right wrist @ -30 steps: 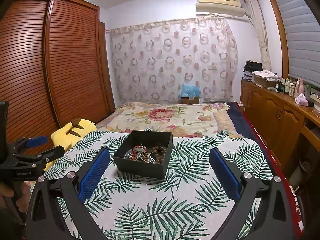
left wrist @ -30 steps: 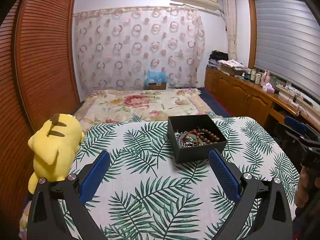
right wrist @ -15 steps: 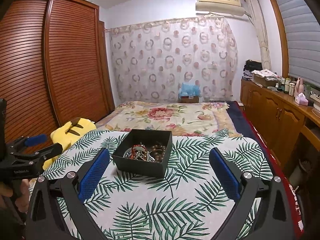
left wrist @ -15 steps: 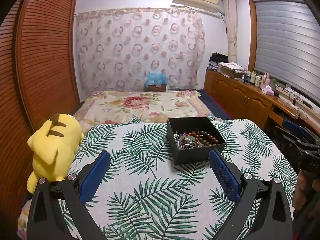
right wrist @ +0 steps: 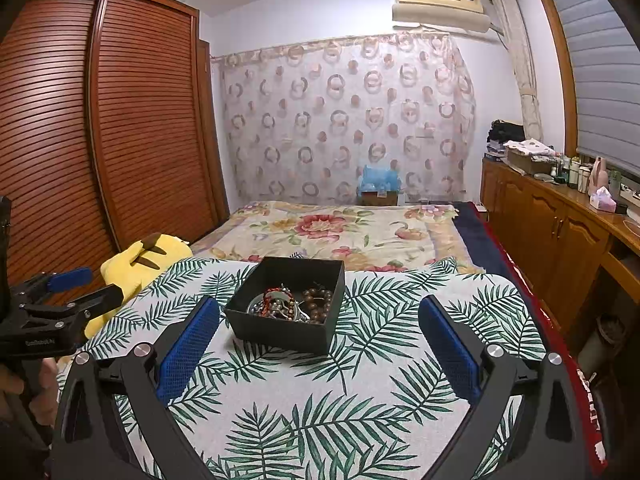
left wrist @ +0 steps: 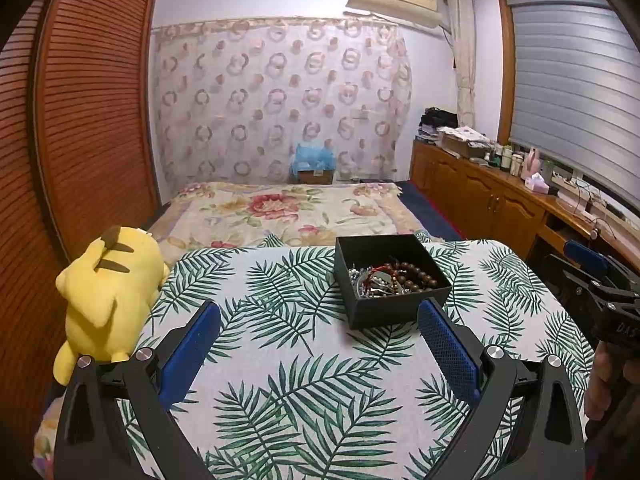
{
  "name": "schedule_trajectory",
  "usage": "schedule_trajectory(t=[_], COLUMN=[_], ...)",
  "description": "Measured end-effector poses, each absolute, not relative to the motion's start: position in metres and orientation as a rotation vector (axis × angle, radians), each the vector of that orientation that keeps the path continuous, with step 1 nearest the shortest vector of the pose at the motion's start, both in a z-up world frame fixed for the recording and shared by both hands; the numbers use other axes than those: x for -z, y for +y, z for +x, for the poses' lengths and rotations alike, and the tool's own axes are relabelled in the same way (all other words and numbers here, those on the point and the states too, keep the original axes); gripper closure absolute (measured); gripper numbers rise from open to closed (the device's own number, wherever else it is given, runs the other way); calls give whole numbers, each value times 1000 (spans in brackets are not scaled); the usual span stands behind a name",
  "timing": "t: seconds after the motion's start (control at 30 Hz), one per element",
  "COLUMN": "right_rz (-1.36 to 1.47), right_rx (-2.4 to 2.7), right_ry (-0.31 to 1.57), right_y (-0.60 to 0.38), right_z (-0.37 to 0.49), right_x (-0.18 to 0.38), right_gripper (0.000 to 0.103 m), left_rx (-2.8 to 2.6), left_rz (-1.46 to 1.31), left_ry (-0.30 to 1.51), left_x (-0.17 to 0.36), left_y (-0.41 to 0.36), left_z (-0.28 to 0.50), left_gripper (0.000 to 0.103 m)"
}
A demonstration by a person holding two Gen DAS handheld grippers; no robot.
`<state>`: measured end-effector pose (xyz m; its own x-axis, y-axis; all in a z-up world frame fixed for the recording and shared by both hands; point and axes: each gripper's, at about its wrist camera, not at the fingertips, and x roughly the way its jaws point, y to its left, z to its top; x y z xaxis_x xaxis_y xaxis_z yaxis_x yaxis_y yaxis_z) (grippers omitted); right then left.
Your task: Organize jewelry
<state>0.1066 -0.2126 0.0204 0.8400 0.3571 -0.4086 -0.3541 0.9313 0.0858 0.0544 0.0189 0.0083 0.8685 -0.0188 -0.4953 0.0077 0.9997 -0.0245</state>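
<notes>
Both tools gape empty: from the left wrist view my left gripper (left wrist: 319, 334) hangs short of the black box (left wrist: 394, 307) of tangled jewelry (left wrist: 390, 280) on the leaf-print cloth (left wrist: 288, 380), and from the right wrist view my right gripper (right wrist: 319, 334) frames that box too, so I'd steady its wall with one and pick a single strand with the other.

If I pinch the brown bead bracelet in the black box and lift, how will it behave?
The brown bead bracelet will probably hang limp, being strung round beads. It lies against the tangled jewelry, so neighbours may snag and come along. The open black box looks light and might shift.
</notes>
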Motion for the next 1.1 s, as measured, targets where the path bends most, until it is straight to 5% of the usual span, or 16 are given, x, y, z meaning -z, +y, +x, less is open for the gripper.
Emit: schedule_trajectory(t=[1.1], right_rz=[7], right_rx=[-375], right_ry=[435], right_y=[-212], right_z=[106], right_x=[-20], right_gripper=[3], left_rx=[16], left_rz=[-25], left_ry=[518], left_x=[-10], left_y=[17], left_z=[52], left_gripper=[8])
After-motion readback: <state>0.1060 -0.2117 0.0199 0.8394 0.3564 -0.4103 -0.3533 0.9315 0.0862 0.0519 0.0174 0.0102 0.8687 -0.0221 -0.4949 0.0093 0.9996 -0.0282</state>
